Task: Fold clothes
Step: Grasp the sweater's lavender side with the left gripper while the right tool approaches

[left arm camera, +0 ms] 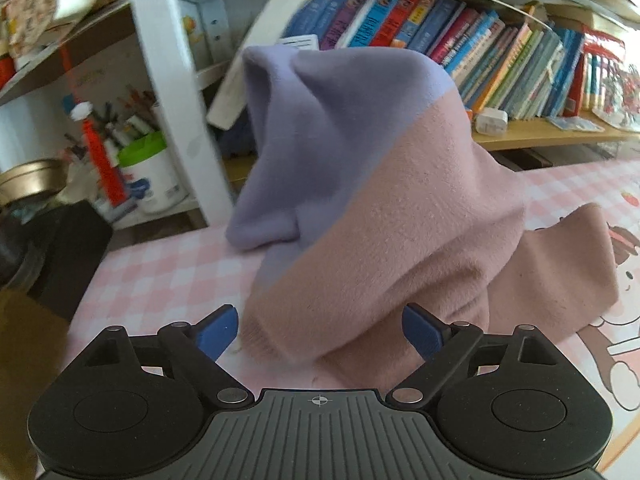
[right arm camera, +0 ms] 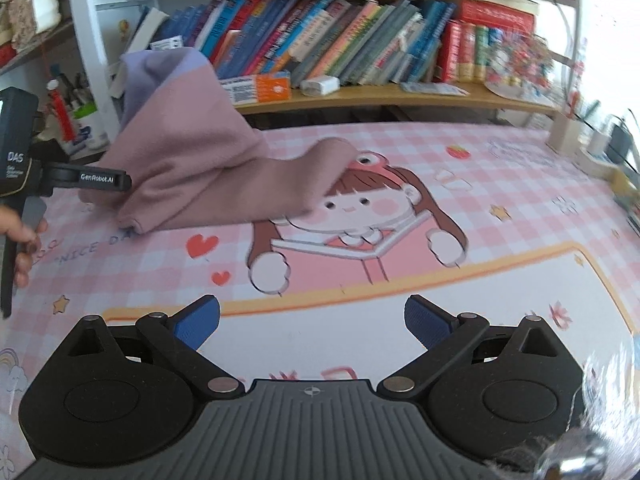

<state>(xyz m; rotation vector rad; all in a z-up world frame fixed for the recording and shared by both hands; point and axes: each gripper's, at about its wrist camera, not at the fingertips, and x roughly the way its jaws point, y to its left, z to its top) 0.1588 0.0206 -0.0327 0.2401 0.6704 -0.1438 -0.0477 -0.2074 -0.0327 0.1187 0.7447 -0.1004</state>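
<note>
A fuzzy pink and lavender garment [left arm camera: 384,208] lies heaped on the pink checked desk mat [left arm camera: 168,276], its lavender end propped up against the shelf. My left gripper [left arm camera: 320,332] is open, its blue fingers on either side of the garment's pink hem, not closed on it. In the right wrist view the garment [right arm camera: 200,148] lies at the far left of the mat [right arm camera: 500,208], with the left gripper's body [right arm camera: 92,178] beside it. My right gripper [right arm camera: 312,324] is open and empty over the mat, well short of the garment.
A bookshelf with several books [right arm camera: 340,40] runs along the back of the desk. A white shelf post [left arm camera: 168,92], a green-lidded tub [left arm camera: 148,172] and pens stand at back left. A white charger [right arm camera: 320,85] lies on the shelf. Boxes [right arm camera: 596,148] sit at far right.
</note>
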